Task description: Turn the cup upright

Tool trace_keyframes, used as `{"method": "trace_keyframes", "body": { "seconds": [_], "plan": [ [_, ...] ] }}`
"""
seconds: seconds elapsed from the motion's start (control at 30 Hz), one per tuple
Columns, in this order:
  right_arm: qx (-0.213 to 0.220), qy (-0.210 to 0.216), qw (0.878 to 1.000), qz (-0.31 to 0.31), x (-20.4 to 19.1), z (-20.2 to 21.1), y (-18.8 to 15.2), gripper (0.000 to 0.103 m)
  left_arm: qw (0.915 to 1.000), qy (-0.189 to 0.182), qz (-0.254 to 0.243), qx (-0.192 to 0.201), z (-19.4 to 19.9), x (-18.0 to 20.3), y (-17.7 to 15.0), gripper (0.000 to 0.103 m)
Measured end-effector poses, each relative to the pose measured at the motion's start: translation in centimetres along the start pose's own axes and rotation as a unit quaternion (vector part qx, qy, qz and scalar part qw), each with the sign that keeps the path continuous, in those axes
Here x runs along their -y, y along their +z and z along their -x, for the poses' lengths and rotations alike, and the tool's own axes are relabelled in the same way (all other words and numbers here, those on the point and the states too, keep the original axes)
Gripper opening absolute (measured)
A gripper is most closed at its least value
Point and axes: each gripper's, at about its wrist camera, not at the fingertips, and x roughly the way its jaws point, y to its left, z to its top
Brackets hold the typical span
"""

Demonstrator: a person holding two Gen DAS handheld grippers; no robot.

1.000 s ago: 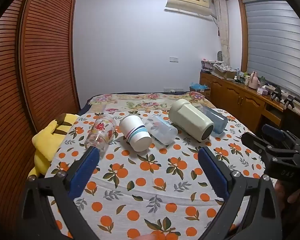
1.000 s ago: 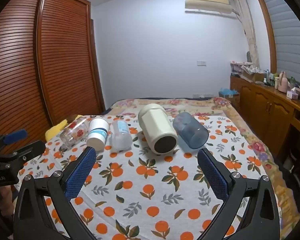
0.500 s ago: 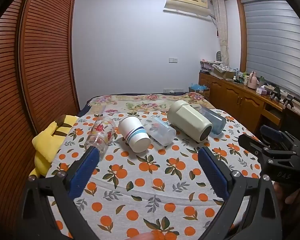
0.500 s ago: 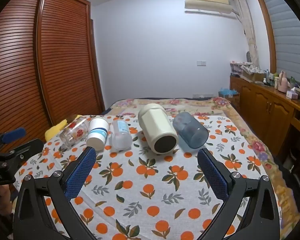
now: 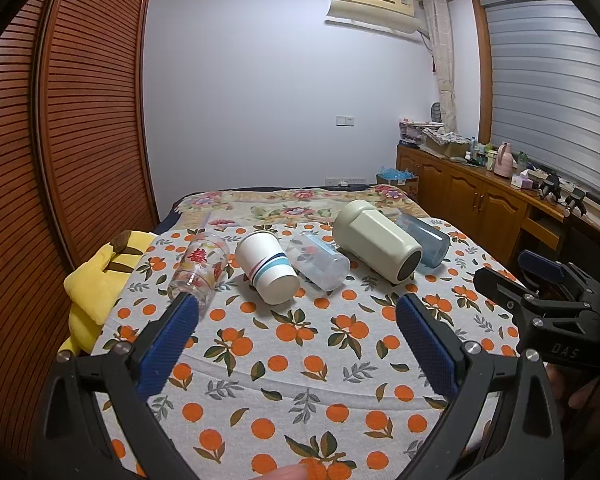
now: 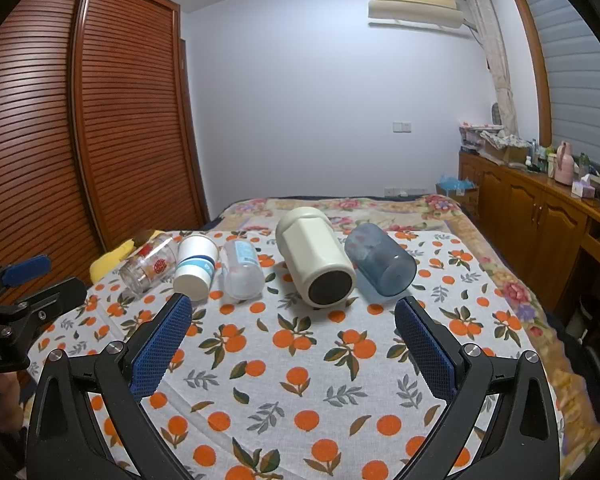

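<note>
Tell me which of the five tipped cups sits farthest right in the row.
The translucent blue cup, lying on its side past the cream faceted cup. It is the only blue-tinted one and ends the row on the cabinet side.

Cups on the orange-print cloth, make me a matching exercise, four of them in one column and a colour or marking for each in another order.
Column one:
1. glass cup
2. paper cup
3. cream cup
4. far-right cup

Column two:
a. blue tinted, see-through
b. red print on clear glass
c. faceted sides, dark end
d. white with blue stripes

Pairs: 1-b, 2-d, 3-c, 4-a. All four lie on their sides.
</note>
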Motion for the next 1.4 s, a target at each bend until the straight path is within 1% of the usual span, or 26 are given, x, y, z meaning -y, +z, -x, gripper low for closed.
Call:
{"method": "trace_keyframes", "body": {
  "seconds": [0.2,0.23,0.27,0.43,0.5,0.63,0.67,0.97,1.13,1.17,1.4],
  "plan": [
    [0.001,-0.002,1.000,-0.001,0.2,0.1,-0.2,0.103,1.0000,0.000,0.000,-0.001,0.0,0.0,0.6,0.100],
    [0.001,-0.002,1.000,-0.001,0.2,0.1,-0.2,0.103,1.0000,0.000,0.000,-0.001,0.5,0.5,0.7,0.100],
    [0.001,-0.002,1.000,-0.002,0.2,0.1,-0.2,0.103,1.0000,0.000,0.000,0.000,0.4,0.4,0.2,0.100],
    [0.001,-0.001,1.000,-0.001,0.2,0.1,-0.2,0.103,1.0000,0.000,0.001,0.001,0.6,0.6,0.7,0.100],
    [0.001,-0.002,1.000,-0.002,0.3,0.1,-0.2,0.103,1.0000,0.000,-0.001,0.000,0.4,0.4,0.2,0.100],
    [0.001,-0.002,1.000,-0.002,0.3,0.1,-0.2,0.103,1.0000,0.000,-0.001,0.000,0.5,0.6,0.6,0.100],
    [0.001,-0.002,1.000,-0.002,0.2,0.1,-0.2,0.103,1.0000,0.000,-0.001,0.001,0.4,0.4,0.2,0.100],
    [0.002,-0.005,1.000,-0.006,0.7,0.4,-0.1,0.103,1.0000,0.000,-0.001,0.001,0.4,0.5,0.3,0.100],
    [0.003,-0.005,1.000,-0.005,0.8,0.4,-0.1,0.103,1.0000,-0.002,-0.001,0.002,0.5,0.8,0.7,0.100],
    [0.002,-0.005,1.000,-0.005,0.8,0.4,-0.1,0.103,1.0000,-0.001,-0.001,0.001,1.0,1.4,0.3,0.100],
    [0.003,-0.006,1.000,-0.004,0.8,0.4,-0.2,0.103,1.0000,-0.001,-0.001,0.002,1.5,1.7,0.6,0.100]
  ]
}}
